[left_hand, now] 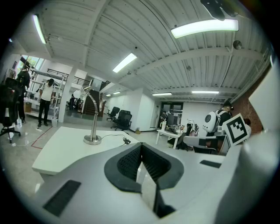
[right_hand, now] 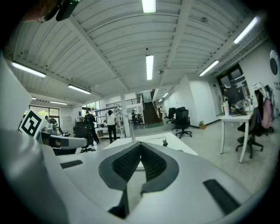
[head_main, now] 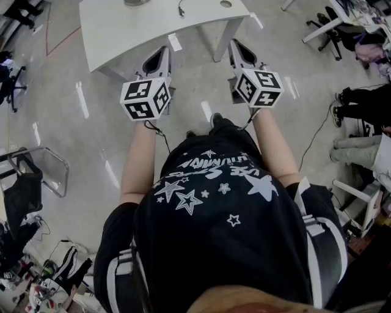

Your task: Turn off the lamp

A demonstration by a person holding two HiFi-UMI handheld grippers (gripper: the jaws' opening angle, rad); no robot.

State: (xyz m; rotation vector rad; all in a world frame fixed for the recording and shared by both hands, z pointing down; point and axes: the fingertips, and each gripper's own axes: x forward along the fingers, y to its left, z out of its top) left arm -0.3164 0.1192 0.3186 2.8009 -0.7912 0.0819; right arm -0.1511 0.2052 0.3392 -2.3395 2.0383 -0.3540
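Observation:
A white table (head_main: pixel 116 33) stands in front of me. The silver lamp (left_hand: pixel 92 127), with a round base and a curved neck, stands on its far part; only the base (head_main: pixel 137 2) shows at the top edge of the head view. A thin cord runs from the base to a small black switch (left_hand: pixel 126 141) lying on the tabletop, and that switch (right_hand: pixel 165 142) also shows in the right gripper view. My left gripper (head_main: pixel 162 54) and right gripper (head_main: pixel 237 46) are held level side by side, short of the table's near edge. Both are shut and empty.
The table has a round cable hole (head_main: pixel 226 3) at its far right. A metal-framed chair (head_main: pixel 38 174) stands on the floor to my left. Another desk with black office chairs (head_main: pixel 333 30) is at the right. People (left_hand: pixel 45 103) stand far behind the table.

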